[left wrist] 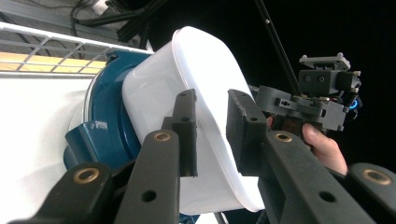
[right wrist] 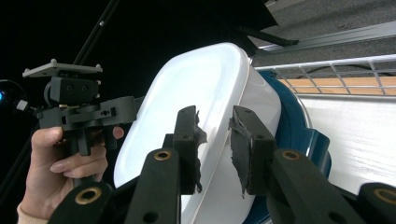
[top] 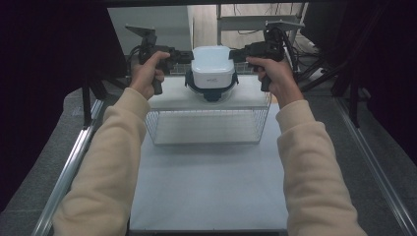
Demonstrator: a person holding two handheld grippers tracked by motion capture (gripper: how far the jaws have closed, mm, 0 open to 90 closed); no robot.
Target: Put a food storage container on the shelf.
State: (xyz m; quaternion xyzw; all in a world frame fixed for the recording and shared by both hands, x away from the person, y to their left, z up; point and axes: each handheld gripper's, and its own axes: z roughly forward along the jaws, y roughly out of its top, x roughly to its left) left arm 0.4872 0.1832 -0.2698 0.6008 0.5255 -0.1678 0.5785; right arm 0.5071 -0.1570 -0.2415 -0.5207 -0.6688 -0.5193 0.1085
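On the wire rack's top: white container [top: 212,66] sits in a blue-rimmed bowl [top: 212,91], near the rack's far edge.
White container: rounded, box-shaped, seated mouth-down in the bowl; the left gripper view [left wrist: 196,93] and right gripper view [right wrist: 205,98] show its smooth sides.
Blue-rimmed bowl: blue collar with side handles around a clear body, directly under the container [left wrist: 105,135] [right wrist: 299,135].
Left gripper [top: 184,57]: at the container's left side, pointing across at it; jaws partly apart with a narrow gap, the container's wall between them [left wrist: 211,133]; whether the pads press on it cannot be told.
Right gripper [top: 235,54]: at the container's right side, facing the left one; jaws likewise partly apart around the container's edge [right wrist: 214,149]; contact cannot be told; its pads [right wrist: 240,161] look frayed.
Hands: left hand [top: 146,73] and right hand [top: 276,76], in cream sleeves, flank the container.
Wire rack [top: 206,129]: white mesh frame beneath the bowl, standing on a pale table [top: 209,187].
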